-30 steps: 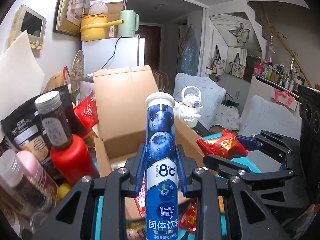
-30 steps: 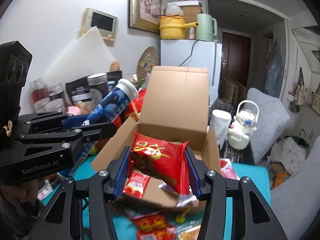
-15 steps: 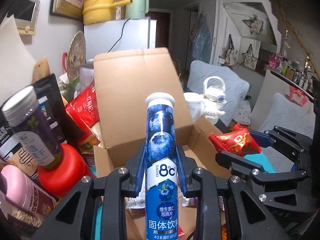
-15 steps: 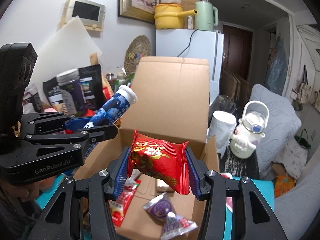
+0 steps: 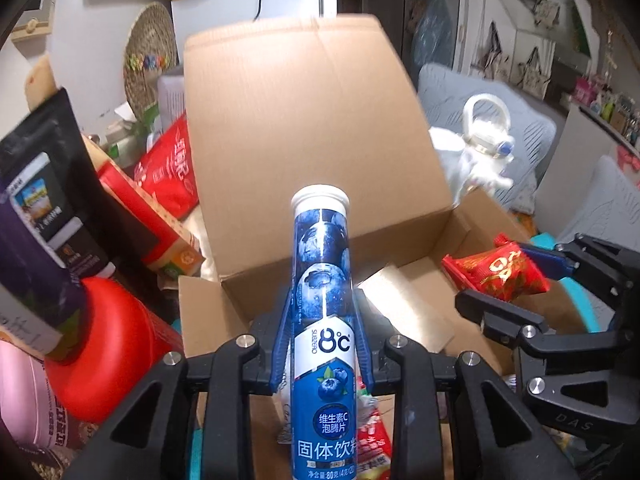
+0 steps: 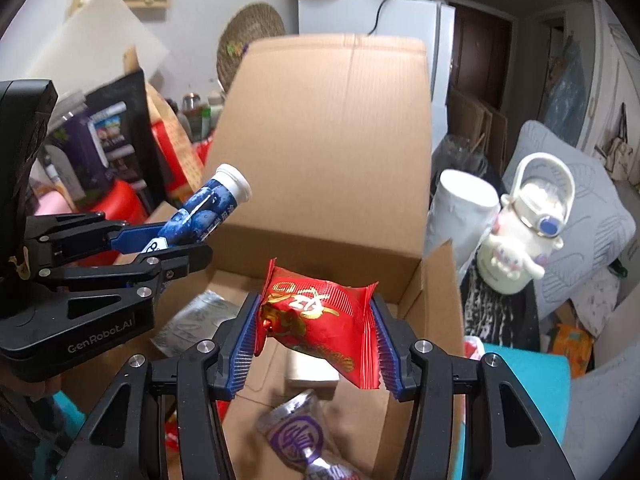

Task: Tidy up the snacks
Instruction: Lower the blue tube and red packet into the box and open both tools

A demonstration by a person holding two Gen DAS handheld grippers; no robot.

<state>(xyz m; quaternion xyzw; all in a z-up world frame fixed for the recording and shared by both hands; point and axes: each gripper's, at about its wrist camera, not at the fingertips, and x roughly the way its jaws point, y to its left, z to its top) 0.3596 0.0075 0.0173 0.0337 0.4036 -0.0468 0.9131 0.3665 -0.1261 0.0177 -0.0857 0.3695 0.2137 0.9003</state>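
My left gripper (image 5: 322, 308) is shut on a blue blueberry tablet tube (image 5: 323, 320) with a white cap, held upright over the near part of the open cardboard box (image 5: 304, 128). The same tube (image 6: 208, 208) shows in the right wrist view, tilted over the box's left wall. My right gripper (image 6: 314, 320) is shut on a red snack packet (image 6: 320, 320) with gold print, above the inside of the box (image 6: 332, 140). That packet (image 5: 496, 270) appears at the right in the left wrist view. Inside the box lie a purple-printed wrapper (image 6: 300, 436), a white block and a silvery pouch.
Left of the box stand a red bottle (image 5: 108, 344), a pink jar, black pouches and red packs (image 5: 168, 168). A white cup (image 6: 460, 208) and a white kettle-shaped bottle (image 6: 524, 240) sit to the right. The box's tall back flap stands upright. The table cover is teal.
Both grippers have moved forward and lower, from in front of the box to over its inside. The box has grown larger in both views. Both grips look unchanged.
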